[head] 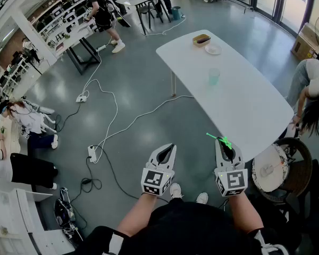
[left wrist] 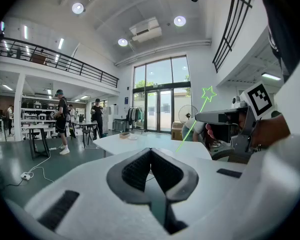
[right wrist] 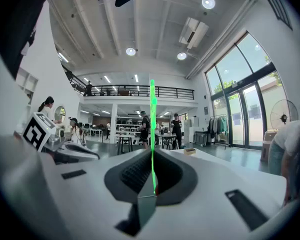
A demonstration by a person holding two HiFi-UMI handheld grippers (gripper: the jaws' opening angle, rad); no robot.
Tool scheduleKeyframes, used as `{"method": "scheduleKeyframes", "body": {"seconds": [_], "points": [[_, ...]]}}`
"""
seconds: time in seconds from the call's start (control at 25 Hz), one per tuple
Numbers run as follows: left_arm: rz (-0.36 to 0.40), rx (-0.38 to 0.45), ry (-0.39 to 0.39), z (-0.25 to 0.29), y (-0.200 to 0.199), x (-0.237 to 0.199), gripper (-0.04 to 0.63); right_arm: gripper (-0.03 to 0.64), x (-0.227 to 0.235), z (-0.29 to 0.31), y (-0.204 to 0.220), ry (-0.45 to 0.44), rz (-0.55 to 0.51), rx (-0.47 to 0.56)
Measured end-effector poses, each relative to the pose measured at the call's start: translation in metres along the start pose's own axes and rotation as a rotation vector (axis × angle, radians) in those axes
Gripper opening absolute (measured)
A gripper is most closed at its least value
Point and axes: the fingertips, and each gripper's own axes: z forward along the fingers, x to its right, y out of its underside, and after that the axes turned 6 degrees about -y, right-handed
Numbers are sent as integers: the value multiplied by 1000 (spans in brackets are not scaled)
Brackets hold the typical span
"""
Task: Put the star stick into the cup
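Observation:
My right gripper (head: 224, 141) is shut on a thin green star stick (head: 218, 139), which juts out over the near edge of the white table (head: 255, 116). In the right gripper view the stick (right wrist: 152, 129) rises straight up from between the closed jaws of this gripper (right wrist: 153, 156). The left gripper view shows the stick's star tip (left wrist: 208, 93) above the right gripper (left wrist: 222, 117). A translucent teal cup (head: 214, 77) stands upright mid-table, well beyond both grippers. My left gripper (head: 168, 148) hovers over the floor left of the table, shut (left wrist: 150, 152) and empty.
A small brown box (head: 201, 39) and a white plate (head: 213, 50) sit at the table's far end. Cables and power strips (head: 92, 153) lie on the floor at left. A person (head: 312, 92) bends at the table's right side, near a round chair (head: 274, 169).

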Motion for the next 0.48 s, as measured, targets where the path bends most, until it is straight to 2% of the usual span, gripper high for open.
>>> {"method": "scheduleKeyframes", "body": {"seconds": [0.28, 0.48], "points": [[-19, 0, -18, -12, 0, 10, 0, 17, -3, -14, 1, -22, -9, -2], [-11, 2, -27, -22, 1, 2, 0, 18, -9, -18, -11, -47, 55, 62]]}}
